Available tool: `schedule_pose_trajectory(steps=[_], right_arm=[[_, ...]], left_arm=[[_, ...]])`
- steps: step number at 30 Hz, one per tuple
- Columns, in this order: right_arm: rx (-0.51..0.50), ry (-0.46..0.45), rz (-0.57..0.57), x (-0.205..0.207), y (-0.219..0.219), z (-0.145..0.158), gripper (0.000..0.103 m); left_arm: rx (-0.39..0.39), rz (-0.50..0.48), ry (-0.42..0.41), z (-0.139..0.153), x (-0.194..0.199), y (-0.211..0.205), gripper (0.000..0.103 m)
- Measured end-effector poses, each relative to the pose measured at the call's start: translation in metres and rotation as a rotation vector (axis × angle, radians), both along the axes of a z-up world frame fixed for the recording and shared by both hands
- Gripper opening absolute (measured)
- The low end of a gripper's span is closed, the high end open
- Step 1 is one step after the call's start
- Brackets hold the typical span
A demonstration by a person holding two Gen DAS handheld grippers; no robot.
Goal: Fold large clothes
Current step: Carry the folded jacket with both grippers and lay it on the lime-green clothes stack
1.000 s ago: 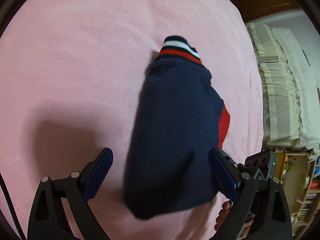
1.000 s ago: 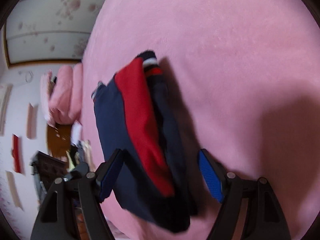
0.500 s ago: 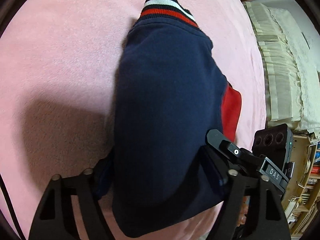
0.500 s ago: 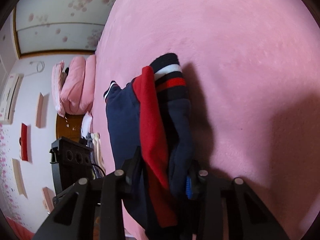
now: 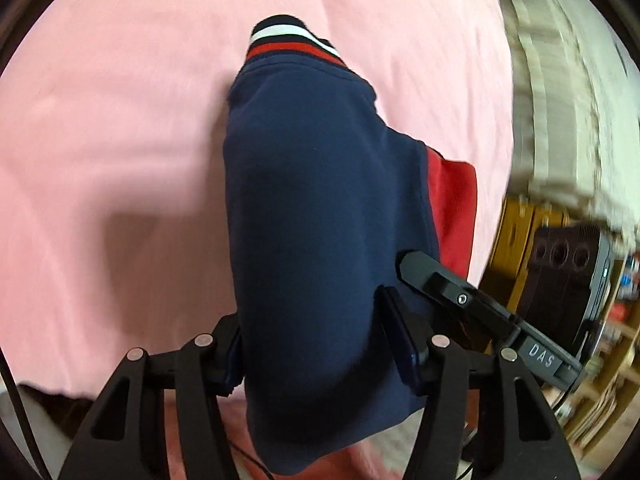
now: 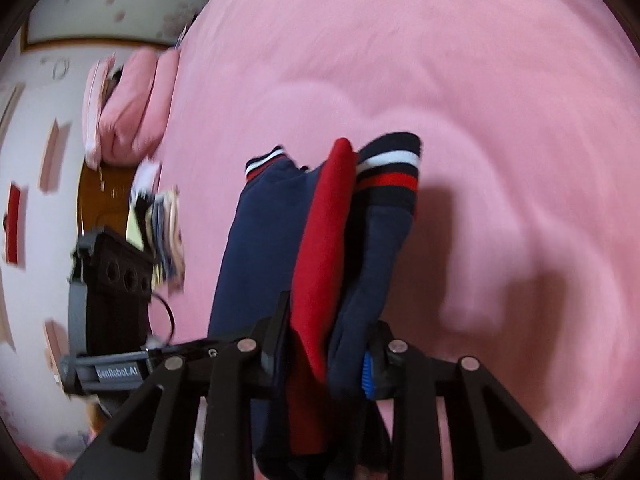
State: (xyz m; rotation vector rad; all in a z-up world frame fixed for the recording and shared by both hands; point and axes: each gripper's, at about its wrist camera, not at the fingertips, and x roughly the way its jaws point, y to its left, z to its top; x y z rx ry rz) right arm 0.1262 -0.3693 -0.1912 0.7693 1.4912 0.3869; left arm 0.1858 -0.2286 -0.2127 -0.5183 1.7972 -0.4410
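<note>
A folded navy sweater (image 5: 316,208) with a red panel (image 5: 454,208) and a striped navy, white and red cuff (image 5: 288,38) hangs over the pink blanket (image 5: 112,128). My left gripper (image 5: 316,344) is shut on its near edge. My right gripper (image 6: 326,354) is shut on the same bundle (image 6: 332,232), with navy, red and navy layers pinched between the jaws. The right gripper's finger (image 5: 440,284) shows beside the cloth in the left wrist view. The left gripper's body (image 6: 112,280) shows at the left of the right wrist view.
The pink blanket (image 6: 460,80) covers the bed. Pink pillows (image 6: 128,104) lie at the head end. A stack of folded clothes (image 6: 160,220) sits by a wooden nightstand (image 6: 96,200). Cream bedding (image 5: 560,92) and a wooden shelf (image 5: 612,380) stand at the right.
Both grippers went from open around the folded sweater to shut on it. The bundle has since lifted off the blanket and both views are blurred by motion.
</note>
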Motion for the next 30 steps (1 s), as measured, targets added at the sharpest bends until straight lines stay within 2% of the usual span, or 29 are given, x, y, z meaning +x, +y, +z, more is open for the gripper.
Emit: schedule_pose_trajectory(steps=[3, 6, 10, 14, 18, 22, 26, 30], right_arm=[[0.017, 0.015, 0.061, -0.037, 0.011, 0.031, 0.027], [0.036, 0.013, 0.106, -0.067, 0.030, 0.054, 0.027], [0.059, 0.019, 0.160, -0.089, 0.076, 0.076, 0.027], [0.093, 0.005, 0.198, -0.094, 0.146, 0.092, 0.027], [0.125, -0.024, 0.216, -0.080, 0.236, 0.104, 0.027], [0.137, -0.079, 0.214, -0.058, 0.322, 0.120, 0.027], [0.190, -0.141, 0.192, -0.012, 0.410, 0.130, 0.027], [0.252, -0.177, 0.187, 0.044, 0.494, 0.146, 0.028]], left_arm=[[-0.006, -0.034, -0.003, 0.027, -0.035, 0.007, 0.057], [-0.017, -0.025, 0.011, 0.048, -0.067, 0.030, 0.057], [-0.014, 0.036, 0.004, 0.073, -0.098, 0.090, 0.057], [0.003, 0.083, -0.032, 0.094, -0.109, 0.158, 0.057], [0.029, 0.107, -0.080, 0.112, -0.097, 0.249, 0.057], [0.096, 0.112, -0.191, 0.137, -0.070, 0.352, 0.057], [0.187, 0.120, -0.317, 0.170, -0.030, 0.441, 0.057], [0.231, 0.154, -0.393, 0.198, 0.013, 0.516, 0.057]])
